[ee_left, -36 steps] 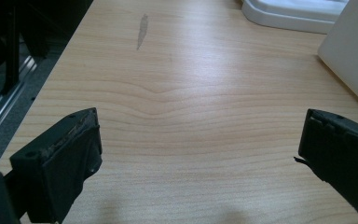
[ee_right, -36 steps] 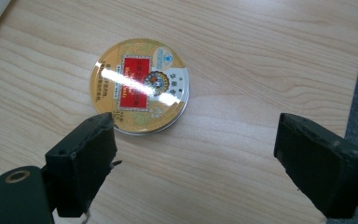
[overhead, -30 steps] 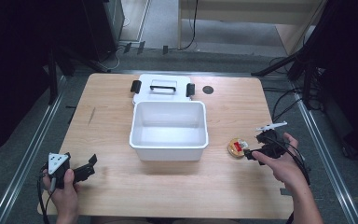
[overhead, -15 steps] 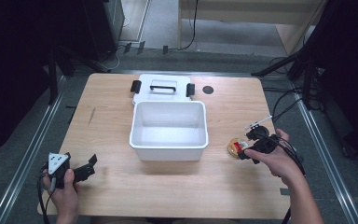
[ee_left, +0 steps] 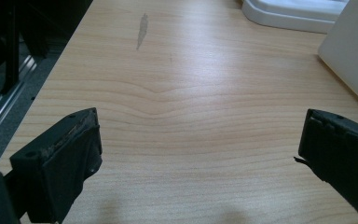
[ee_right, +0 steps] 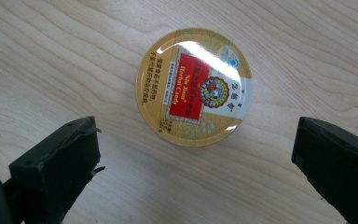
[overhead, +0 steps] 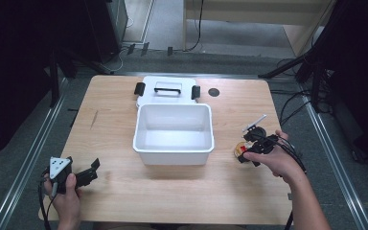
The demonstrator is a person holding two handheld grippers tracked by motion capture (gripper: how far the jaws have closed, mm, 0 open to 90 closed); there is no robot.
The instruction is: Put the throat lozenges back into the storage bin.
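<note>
A round gold candy tin with a red label lies flat on the wooden table, right of the white bin. My right gripper hovers over it. Its jaws have just been opening and now stand wide, one on each side, and the pads are off the tin. From the high view, the right gripper covers most of the tin. My left gripper rests at the table's front left corner. In its own view the left gripper is open with bare wood between its jaws.
A white rectangular bin stands empty in the middle of the table. Its lid, with a handle and black clips, lies right behind it. A small black disc sits at the back. The bin wall lies ahead and to the right of the left gripper.
The right hand has moved left toward the bin, bringing its gripper over the tin, and its jaws have spread wider. The left hand has not moved.
</note>
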